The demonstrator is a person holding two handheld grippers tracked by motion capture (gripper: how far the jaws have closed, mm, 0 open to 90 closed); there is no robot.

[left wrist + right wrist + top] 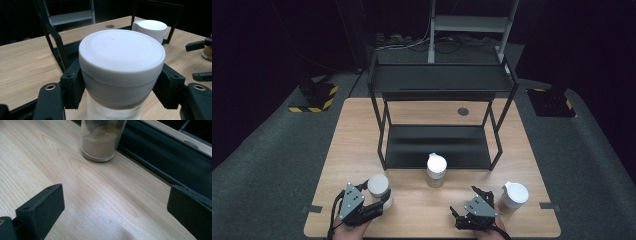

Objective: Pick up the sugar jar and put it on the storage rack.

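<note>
On the wooden desk [362,130] stands a black two-tier rack [439,82]. Just in front of its lower shelf sits a white-lidded jar [436,170]. At the near left, the left hand-held gripper [377,202] is clamped around a second white-lidded jar [378,186]. At the near right, the right hand-held gripper [464,200] has its jaws spread, with a third white-lidded jar [514,196] just beside it.
</note>
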